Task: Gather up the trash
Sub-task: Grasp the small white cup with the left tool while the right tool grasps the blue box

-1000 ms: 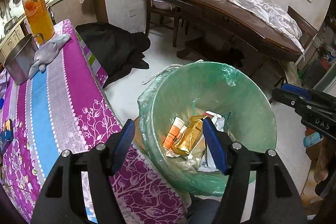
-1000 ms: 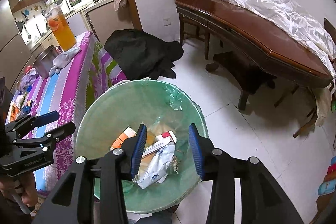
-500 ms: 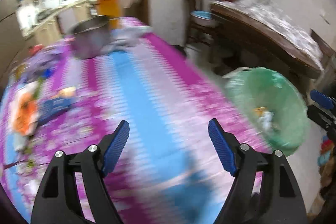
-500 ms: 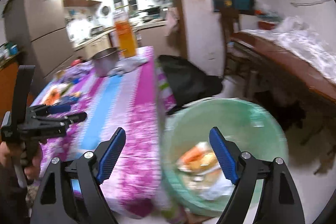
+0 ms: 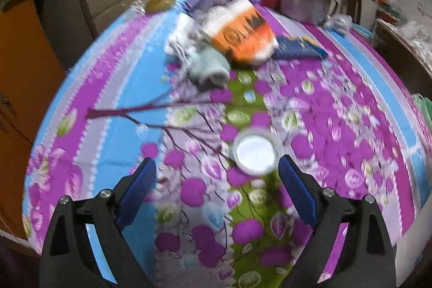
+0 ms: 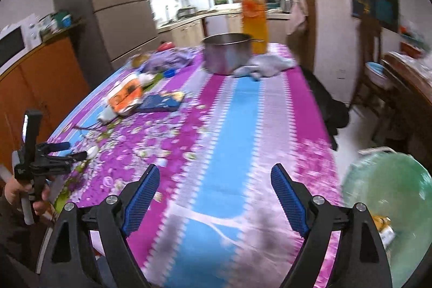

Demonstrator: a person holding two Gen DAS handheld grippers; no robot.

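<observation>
My left gripper [image 5: 217, 174] is open and empty, low over the purple floral tablecloth [image 5: 337, 126]. A small white round lid or cup [image 5: 255, 154] lies on the cloth just ahead, nearer the right finger. Farther back lie an orange-and-white packet [image 5: 239, 33], a blue packet [image 5: 299, 47] and a rolled grey cloth [image 5: 209, 66]. My right gripper [image 6: 214, 189] is open and empty above the table's near edge. The green-lined trash bin [image 6: 391, 196] stands on the floor at its right, with wrappers inside. The left gripper also shows in the right wrist view [image 6: 67, 151].
A steel pot [image 6: 226, 51], an orange juice bottle [image 6: 253, 18] and a grey glove [image 6: 266, 65] stand at the table's far end. A purple cloth [image 6: 170, 58] lies behind the packets. A black bag [image 6: 330, 109] lies on the floor; a wooden table [image 6: 410, 82] is right.
Both grippers swung left from over the bin to over the table. The right gripper's jaws opened wider. The white lid came into the left view.
</observation>
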